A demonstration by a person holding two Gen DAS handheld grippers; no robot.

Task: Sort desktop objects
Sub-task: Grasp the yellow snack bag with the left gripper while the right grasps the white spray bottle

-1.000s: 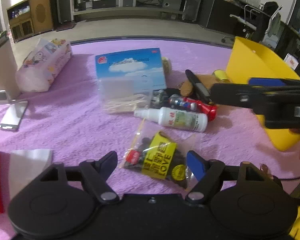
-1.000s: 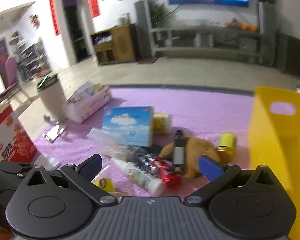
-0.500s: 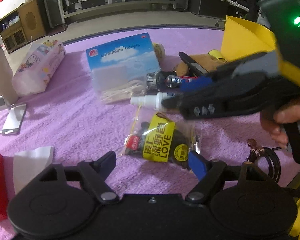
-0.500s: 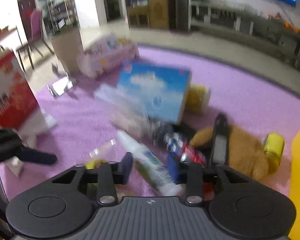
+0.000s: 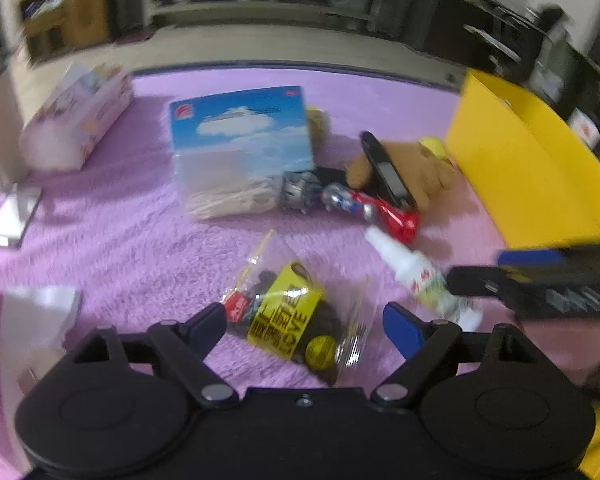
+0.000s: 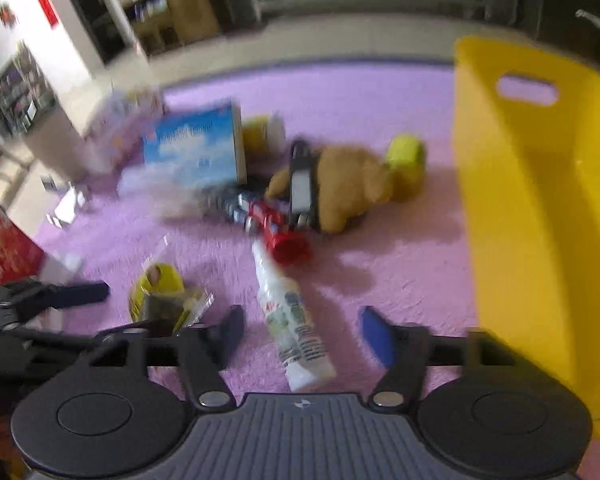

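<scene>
Spray bottle (image 6: 290, 322) swung lengthwise between right jaws.

"LOVE" on yellow snack bag (image 5: 290, 322).

Yellow bin (image 5: 512, 168) cut off, blurred

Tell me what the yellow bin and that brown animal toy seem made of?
The yellow bin looks like smooth, rigid plastic: glossy walls with a moulded handle slot. The brown toy seems soft plush fabric, fuzzy and rounded, though blur hides details.
</scene>
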